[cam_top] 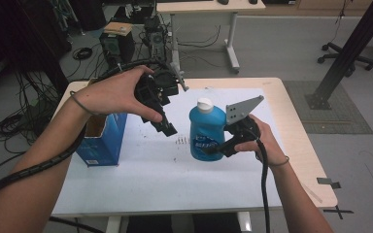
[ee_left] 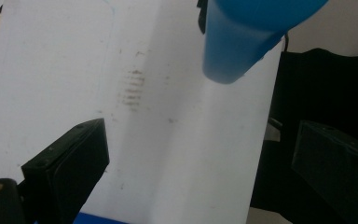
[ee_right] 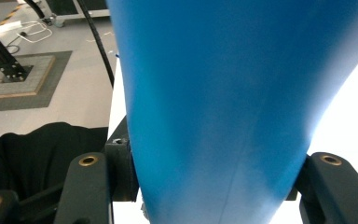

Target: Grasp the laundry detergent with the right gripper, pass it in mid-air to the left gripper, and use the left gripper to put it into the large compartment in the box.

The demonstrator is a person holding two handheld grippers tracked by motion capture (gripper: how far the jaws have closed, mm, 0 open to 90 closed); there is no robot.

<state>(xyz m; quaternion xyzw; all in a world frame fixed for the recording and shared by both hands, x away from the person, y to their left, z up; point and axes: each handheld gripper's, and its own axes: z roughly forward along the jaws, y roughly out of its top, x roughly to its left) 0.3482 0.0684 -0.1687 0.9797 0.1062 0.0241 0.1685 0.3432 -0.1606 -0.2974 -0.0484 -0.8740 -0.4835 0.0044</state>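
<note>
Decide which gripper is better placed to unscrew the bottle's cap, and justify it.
Left. The left gripper hangs open beside the white cap, while the right gripper is clamped on the blue bottle.

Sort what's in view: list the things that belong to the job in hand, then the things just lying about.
In the job:
- blue bottle, clamped in the right gripper
- left gripper, open, held above the table beside the bottle

Lying about:
- open blue box at the table's left edge
- white table
- desk and cables behind

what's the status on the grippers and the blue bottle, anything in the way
Right gripper shut on blue bottle, bottle upright with white cap on. Left gripper open, empty, beside the bottle. Open blue box at left, clear of both.
</note>
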